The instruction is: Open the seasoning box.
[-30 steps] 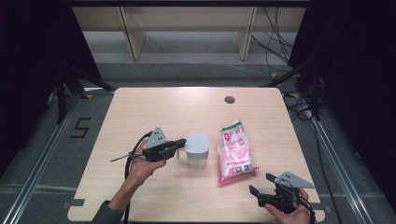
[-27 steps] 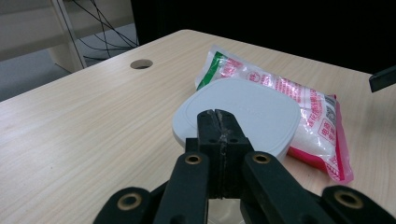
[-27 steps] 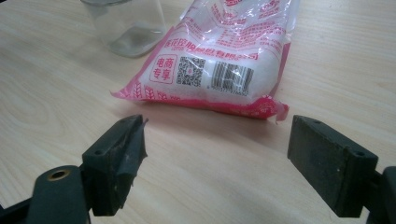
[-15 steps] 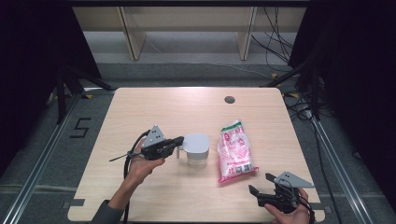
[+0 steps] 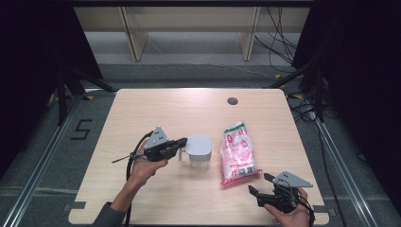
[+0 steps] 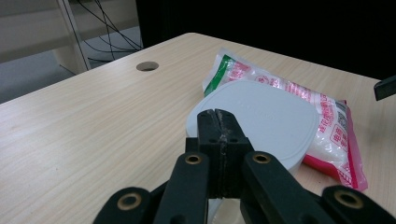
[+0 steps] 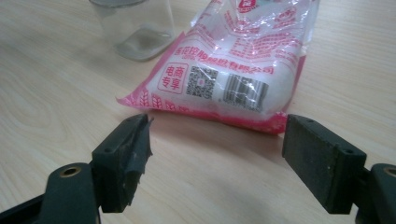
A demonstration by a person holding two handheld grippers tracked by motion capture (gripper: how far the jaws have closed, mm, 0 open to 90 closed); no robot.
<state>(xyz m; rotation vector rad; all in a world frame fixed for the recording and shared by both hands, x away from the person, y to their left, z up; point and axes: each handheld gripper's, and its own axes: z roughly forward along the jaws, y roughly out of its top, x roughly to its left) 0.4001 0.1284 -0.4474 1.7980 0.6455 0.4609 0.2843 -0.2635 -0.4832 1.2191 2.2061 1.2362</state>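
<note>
A clear jar with a white lid stands mid-table. My left gripper is shut, its tips resting at the lid's near rim; whether they pinch anything there is hidden. To the jar's right lies a pink and white plastic bag of white grains, flat on the wood. My right gripper hovers near the front right corner and is open. Its jaws have just been closing a little with nothing between them. The bag's barcode end lies just beyond its fingertips, and the jar's base shows farther off.
The wooden table has a round cable hole at the back right. Pale shelving legs and loose cables stand on the floor behind it. Dark curtains flank both sides. The other gripper's tip shows at the right of the left gripper view.
</note>
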